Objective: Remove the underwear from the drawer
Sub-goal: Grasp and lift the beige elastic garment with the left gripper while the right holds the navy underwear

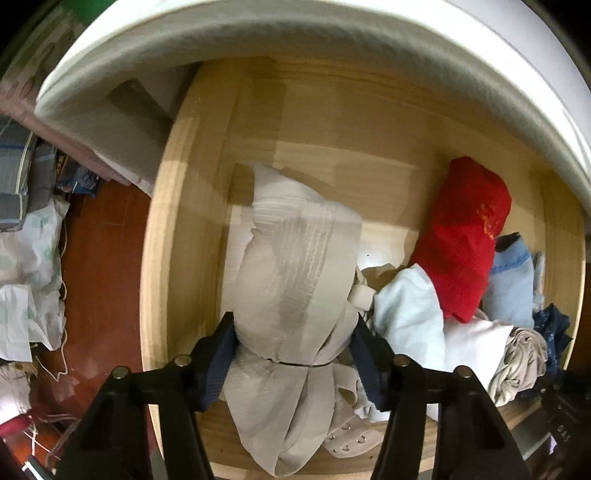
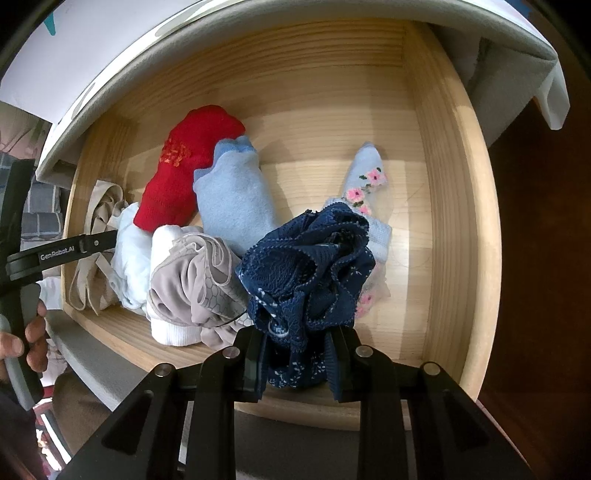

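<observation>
The left hand-held gripper (image 1: 295, 343) points down into the open wooden drawer (image 1: 177, 206) and is clamped on a beige garment (image 1: 295, 258), its two pads pressing the bunched cloth from either side so that it narrows between them; the rest of that garment spreads up across the drawer floor and hangs below the pads toward the front wall. The right hand-held gripper (image 2: 297, 354) stands with its jaws drawn close together, pinching a crumpled piece of dark blue lace underwear (image 2: 310, 258), which rises in a loose bundle above the fingertips, near the drawer's front edge. Just beside the blue lace, to its left, lies a grey and white bundle (image 2: 192, 280), and behind that a red knitted piece (image 2: 177, 166) and a pale blue sock (image 2: 232, 199) lean side by side, touching. A light blue sock with pink flowers (image 2: 369, 173) lies partly under the lace on its right. The back half of the drawer floor is bare wood, and so is the strip along the right wall. A white ledge (image 2: 258, 22) overhangs the drawer's rear. At the left edge of the right wrist view a person's hand (image 2: 26, 339) grips the other tool's handle.
</observation>
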`<state>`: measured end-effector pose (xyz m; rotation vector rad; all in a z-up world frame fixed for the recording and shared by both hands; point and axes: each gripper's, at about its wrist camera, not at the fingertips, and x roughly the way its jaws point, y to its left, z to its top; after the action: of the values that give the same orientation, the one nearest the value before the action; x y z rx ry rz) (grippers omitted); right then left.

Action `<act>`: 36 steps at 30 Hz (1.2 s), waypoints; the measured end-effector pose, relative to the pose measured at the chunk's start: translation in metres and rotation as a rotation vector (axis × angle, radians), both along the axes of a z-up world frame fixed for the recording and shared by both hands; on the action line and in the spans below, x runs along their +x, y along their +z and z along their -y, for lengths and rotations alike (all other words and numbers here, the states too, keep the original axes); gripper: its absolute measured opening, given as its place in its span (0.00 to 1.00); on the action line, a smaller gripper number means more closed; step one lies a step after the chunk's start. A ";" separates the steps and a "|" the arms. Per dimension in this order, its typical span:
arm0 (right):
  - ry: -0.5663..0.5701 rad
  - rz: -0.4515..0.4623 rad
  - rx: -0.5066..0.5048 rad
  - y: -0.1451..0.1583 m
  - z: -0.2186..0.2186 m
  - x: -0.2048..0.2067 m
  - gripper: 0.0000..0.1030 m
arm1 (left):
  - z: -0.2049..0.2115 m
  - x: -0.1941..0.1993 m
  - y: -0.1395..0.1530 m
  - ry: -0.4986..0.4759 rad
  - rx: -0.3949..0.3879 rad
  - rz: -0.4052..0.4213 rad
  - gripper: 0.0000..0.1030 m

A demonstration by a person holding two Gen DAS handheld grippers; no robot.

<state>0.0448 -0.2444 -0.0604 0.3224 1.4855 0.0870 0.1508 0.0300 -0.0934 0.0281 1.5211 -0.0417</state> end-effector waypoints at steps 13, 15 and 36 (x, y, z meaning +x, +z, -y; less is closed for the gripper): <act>-0.008 0.008 0.011 0.004 0.008 -0.002 0.24 | -0.022 -0.011 0.048 0.040 -0.085 0.099 0.55; -0.011 0.008 0.012 0.005 0.008 -0.002 0.24 | -0.022 -0.013 0.062 0.033 -0.088 0.118 0.55; 0.000 0.002 -0.016 0.006 -0.004 0.001 0.24 | -0.022 -0.061 0.242 -0.065 -0.169 0.345 0.55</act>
<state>0.0454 -0.2400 -0.0545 0.3093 1.4835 0.0760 0.0894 0.0521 0.1485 -0.0488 1.1671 -0.2071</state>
